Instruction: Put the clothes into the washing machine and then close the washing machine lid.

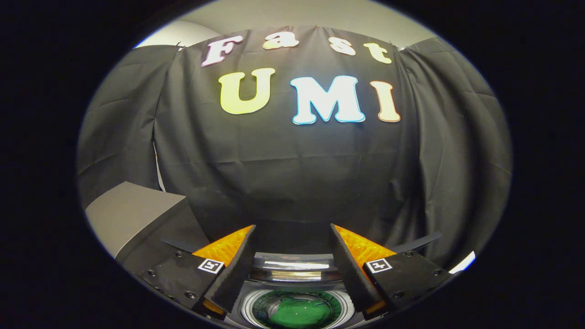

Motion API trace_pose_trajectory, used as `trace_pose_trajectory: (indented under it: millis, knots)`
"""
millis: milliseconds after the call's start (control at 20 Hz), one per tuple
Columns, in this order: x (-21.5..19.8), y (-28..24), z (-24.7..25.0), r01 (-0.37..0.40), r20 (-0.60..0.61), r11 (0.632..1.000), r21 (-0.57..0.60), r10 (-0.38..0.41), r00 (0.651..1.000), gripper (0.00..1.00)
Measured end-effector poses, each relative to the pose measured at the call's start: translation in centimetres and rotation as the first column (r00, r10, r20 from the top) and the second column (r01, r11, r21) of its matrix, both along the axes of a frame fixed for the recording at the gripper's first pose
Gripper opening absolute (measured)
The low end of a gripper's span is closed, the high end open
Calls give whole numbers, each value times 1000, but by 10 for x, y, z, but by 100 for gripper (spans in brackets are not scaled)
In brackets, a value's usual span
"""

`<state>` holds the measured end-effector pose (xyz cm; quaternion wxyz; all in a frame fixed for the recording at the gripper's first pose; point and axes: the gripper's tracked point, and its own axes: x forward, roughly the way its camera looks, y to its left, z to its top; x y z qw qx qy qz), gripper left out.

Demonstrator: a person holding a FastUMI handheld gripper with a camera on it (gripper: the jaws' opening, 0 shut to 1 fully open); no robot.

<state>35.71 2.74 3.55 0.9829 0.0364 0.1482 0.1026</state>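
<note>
My gripper (292, 230) is open, with nothing between its fingers (237, 269), and it hovers above the washing machine (292, 267). Below and between the fingers I see the machine's round drum opening (249, 306), ringed in pale metal. A green piece of clothing (297, 313) lies inside the drum. The shiny back rim of the machine's top runs across between the two fingers. I cannot make out the lid.
A grey box-like surface (132, 212) stands to the left of the left finger, close beside the machine. The booth's black cloth wall (292, 173) hangs right behind the machine. A pale strip (464, 263) shows low on the right.
</note>
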Motion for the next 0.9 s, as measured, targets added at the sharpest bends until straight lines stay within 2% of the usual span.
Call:
trace_pose_trajectory:
  millis: [400,700,900]
  knots:
    - [-20,0,-9,-5,22,1000,8,5,1000,97]
    - [-52,-4,-24,1,23,1000,9,-1,1000,97]
    - [-89,-4,-56,-10,-21,1000,14,11,1000,96]
